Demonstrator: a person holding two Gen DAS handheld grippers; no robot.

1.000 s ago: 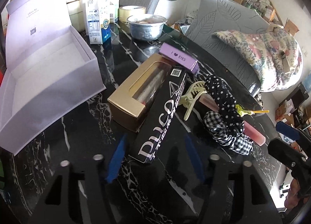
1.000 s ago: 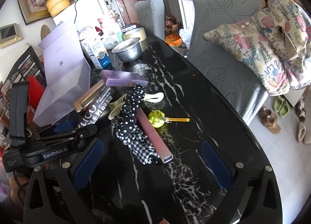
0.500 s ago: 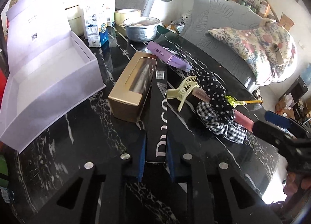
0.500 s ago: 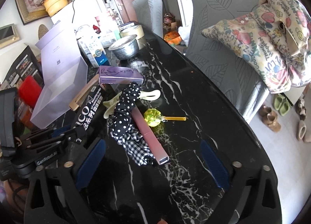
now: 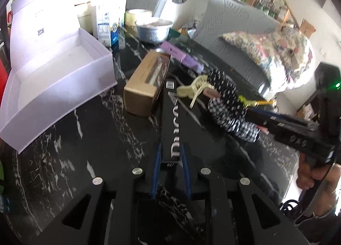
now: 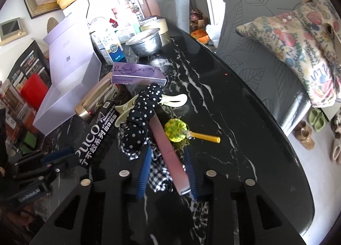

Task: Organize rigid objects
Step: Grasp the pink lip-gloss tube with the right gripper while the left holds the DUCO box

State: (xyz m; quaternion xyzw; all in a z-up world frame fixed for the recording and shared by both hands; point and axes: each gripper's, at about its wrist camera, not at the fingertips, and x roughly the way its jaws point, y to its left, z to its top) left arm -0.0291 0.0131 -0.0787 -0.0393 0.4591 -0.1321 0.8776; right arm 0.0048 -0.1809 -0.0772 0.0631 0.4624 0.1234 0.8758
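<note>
Grasping is the step in hand on both sides. Left hand-held gripper (image 5: 169, 161) is clamped on the near end of the long black carton (image 5: 170, 125), which lies flat on the dark marbled worktop (image 5: 64, 159). Right hand-held gripper (image 6: 168, 170) is closing its jaws around the near end of the pink tube (image 6: 168, 151); checked fabric of a scrunchie (image 6: 158, 178) lies between the pads as well, and contact with the tube is not yet evident. Beyond these lie the dotted scrunchie (image 6: 142, 113), a cream hair claw (image 6: 174, 101), a green-and-yellow hair stick (image 6: 191, 134), a gold window box (image 5: 147, 87) and a purple carton (image 6: 137, 73). Further left stands the open lilac box (image 5: 53, 79), judged the likely destination. Next move calls for lifting the carton level and freeing the tube from the fabric.
</note>
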